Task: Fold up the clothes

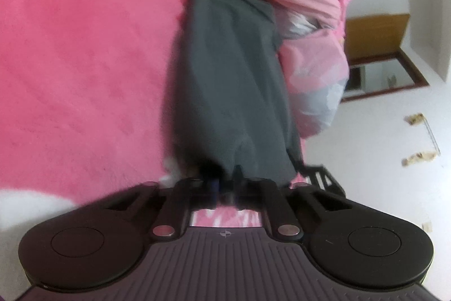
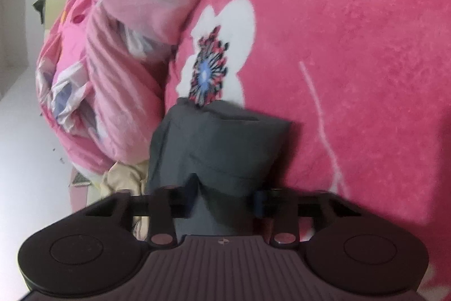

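A dark grey garment (image 1: 225, 75) lies stretched over the pink blanket (image 1: 84, 61) and runs away from my left gripper (image 1: 225, 179), which is shut on its near edge. In the right wrist view the same grey garment (image 2: 220, 143) hangs in folds from my right gripper (image 2: 225, 196), whose fingers stand wider apart with the cloth bunched between them. The far end of the garment rests on the pink blanket (image 2: 352, 75) beside a white flower print (image 2: 222, 52).
A rolled pink quilt (image 1: 304, 4) lies along the garment's right side and shows again in the right wrist view (image 2: 112, 69). A cream cloth (image 2: 124, 182) lies at the bed edge. White floor (image 1: 394, 160) and a wooden door frame (image 1: 377, 35) are beyond.
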### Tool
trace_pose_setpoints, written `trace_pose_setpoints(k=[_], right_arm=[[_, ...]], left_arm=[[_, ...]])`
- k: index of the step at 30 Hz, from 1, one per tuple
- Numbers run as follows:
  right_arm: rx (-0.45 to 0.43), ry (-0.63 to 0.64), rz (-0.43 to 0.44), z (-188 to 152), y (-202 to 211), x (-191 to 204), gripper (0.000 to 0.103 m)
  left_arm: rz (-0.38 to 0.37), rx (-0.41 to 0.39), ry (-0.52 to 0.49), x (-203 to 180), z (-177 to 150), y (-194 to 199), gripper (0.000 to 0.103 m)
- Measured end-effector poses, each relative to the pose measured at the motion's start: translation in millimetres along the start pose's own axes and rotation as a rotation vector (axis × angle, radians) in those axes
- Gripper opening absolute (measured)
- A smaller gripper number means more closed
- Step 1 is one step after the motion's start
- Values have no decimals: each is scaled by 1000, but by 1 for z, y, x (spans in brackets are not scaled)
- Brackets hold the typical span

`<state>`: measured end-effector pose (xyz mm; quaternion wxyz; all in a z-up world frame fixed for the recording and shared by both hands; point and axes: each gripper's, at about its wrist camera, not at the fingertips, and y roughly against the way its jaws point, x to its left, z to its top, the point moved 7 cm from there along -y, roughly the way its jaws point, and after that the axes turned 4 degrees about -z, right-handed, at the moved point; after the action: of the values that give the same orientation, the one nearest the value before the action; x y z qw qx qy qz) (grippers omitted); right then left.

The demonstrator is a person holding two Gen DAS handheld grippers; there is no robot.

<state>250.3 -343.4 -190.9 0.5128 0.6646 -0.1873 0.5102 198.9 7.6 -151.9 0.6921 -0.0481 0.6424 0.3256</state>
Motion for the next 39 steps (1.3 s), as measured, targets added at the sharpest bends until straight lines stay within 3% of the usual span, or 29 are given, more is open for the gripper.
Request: trace_pose_setpoints(k=[3, 9, 13, 18, 21, 22, 23, 26, 29, 31, 35, 39], right_arm=[[-24, 7, -27, -3, 5, 0, 7], [-52, 20, -13, -32, 47, 11, 5], [-62, -7, 1, -73, 92, 3, 5], [-79, -33, 6, -150, 162, -23, 6], [-75, -23, -14, -189, 188, -49, 15], [-67, 7, -58, -196, 191, -58, 34], [-67, 34, -115, -201, 196, -68, 37], [-132, 90, -157, -201, 227, -70, 35], [-274, 251, -258, -197, 266, -50, 37], [-330, 362, -266, -198, 276, -29, 37], [-378, 640, -235, -213, 262, 19, 37], [-368, 808, -223, -224, 222, 30, 37]], left_arm=[[-48, -41, -2, -4, 4, 9, 1], [-110, -20, -48, -25, 0, 49, 0], [-124, 29, -116, -33, -19, 87, 0], [-57, 119, -172, -21, -55, 136, 0], [33, 159, -196, 3, -73, 148, 2], [88, 154, -220, 11, -77, 150, 5], [151, 116, -282, 16, -77, 156, 13], [153, 77, -327, 15, -76, 176, 21], [144, -6, -393, 3, -69, 200, 29], [147, -53, -464, -9, -67, 209, 30], [88, -52, -568, -36, -73, 195, 32], [111, 1, -611, -34, -83, 162, 32]])
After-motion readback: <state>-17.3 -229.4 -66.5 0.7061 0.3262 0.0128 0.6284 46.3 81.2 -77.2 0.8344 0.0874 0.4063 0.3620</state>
